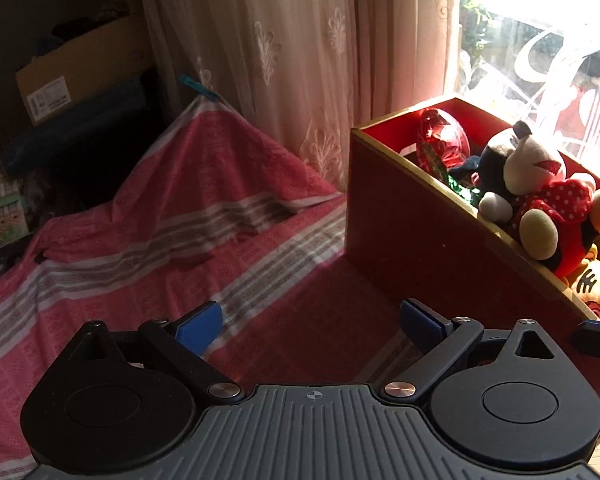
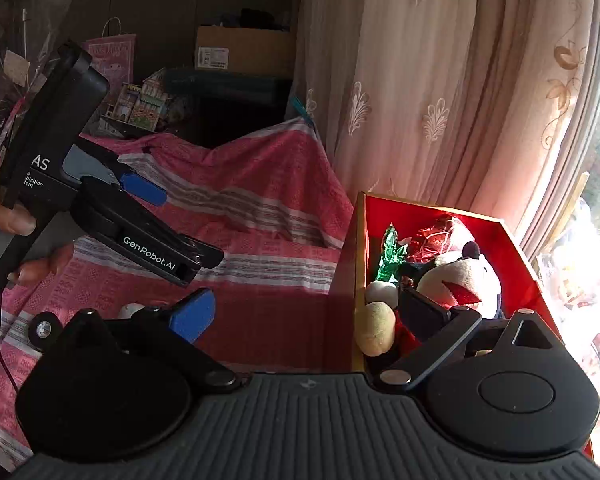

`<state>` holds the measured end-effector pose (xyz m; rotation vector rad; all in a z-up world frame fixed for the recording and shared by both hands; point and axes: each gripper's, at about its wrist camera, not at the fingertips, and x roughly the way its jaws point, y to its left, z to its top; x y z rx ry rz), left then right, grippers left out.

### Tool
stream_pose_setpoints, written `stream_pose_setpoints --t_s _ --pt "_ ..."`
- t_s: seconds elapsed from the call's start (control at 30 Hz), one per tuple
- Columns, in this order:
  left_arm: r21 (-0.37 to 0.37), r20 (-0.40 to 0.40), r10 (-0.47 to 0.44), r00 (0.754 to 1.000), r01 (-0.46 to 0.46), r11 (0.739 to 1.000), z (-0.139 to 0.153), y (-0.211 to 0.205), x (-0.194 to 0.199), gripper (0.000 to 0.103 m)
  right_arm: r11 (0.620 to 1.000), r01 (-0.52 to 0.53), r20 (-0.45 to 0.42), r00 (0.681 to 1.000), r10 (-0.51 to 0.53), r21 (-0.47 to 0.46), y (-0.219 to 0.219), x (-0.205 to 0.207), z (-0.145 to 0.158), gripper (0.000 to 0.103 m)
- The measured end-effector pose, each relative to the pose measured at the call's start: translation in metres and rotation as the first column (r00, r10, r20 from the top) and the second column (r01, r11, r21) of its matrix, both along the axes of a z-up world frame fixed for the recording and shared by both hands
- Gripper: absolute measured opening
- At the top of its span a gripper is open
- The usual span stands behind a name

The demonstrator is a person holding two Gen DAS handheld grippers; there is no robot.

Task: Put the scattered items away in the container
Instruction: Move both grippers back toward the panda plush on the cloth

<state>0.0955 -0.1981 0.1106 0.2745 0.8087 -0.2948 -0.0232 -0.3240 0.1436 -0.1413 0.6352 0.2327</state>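
Note:
A red box with gold rim [image 1: 404, 216] stands on the pink striped cloth by the window; it also shows in the right wrist view [image 2: 342, 292]. Inside lie a Minnie Mouse plush [image 1: 540, 184], a red foil heart [image 1: 440, 140], green foil [image 1: 462, 190] and a tiger plush [image 1: 598, 288]. My left gripper [image 1: 310, 326] is open and empty, left of the box above the cloth. My right gripper [image 2: 308, 320] is open and empty, straddling the box's near wall, its right finger beside the Minnie plush [image 2: 460, 280]. The left gripper body [image 2: 100, 200] shows in the right wrist view.
The pink striped cloth [image 1: 140, 248] drapes over a raised hump at the back. A lace curtain [image 1: 300, 40] hangs behind the box. A cardboard box [image 1: 80, 68] and toy houses [image 2: 140, 104] sit at the back. A small white object [image 2: 130, 310] lies on the cloth.

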Motion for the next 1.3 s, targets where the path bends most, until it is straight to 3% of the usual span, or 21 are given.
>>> stream_pose_setpoints --t_s 0.23,0.47,0.67,1.0,1.1,1.23,1.3 --pt "0.077 -0.080 0.146 0.986 -0.140 0.987 -0.050 0.070 0.003 0.101 0.998 -0.057 -0.137 0.989 0.057 0.009 0.041 0.022 -0.057 0.099" --pt "0.114 -0.184 0.204 0.962 -0.185 0.976 -0.109 0.115 -0.004 0.101 0.996 -0.088 -0.265 0.960 0.088 0.013 0.071 0.034 -0.115 0.098" --pt "0.155 -0.233 0.185 0.955 -0.151 0.976 -0.149 0.139 -0.015 0.099 0.994 -0.110 -0.363 0.926 0.103 0.001 0.092 0.042 -0.154 0.095" --pt "0.094 -0.223 0.077 0.972 -0.057 0.994 -0.159 0.141 -0.012 0.099 0.988 -0.152 -0.436 0.887 0.152 0.035 0.115 0.056 -0.189 0.089" --pt "0.095 -0.228 0.066 0.971 -0.046 0.994 -0.162 0.139 -0.008 0.099 0.988 -0.150 -0.457 0.876 0.154 0.045 0.117 0.059 -0.195 0.083" --pt "0.084 -0.240 0.062 0.969 -0.042 0.996 -0.166 0.141 -0.007 0.099 0.990 -0.134 -0.484 0.864 0.142 0.051 0.116 0.063 -0.204 0.059" --pt "0.072 -0.247 0.053 0.967 -0.036 0.997 -0.167 0.144 -0.007 0.099 0.990 -0.129 -0.492 0.859 0.139 0.053 0.115 0.068 -0.208 0.057"
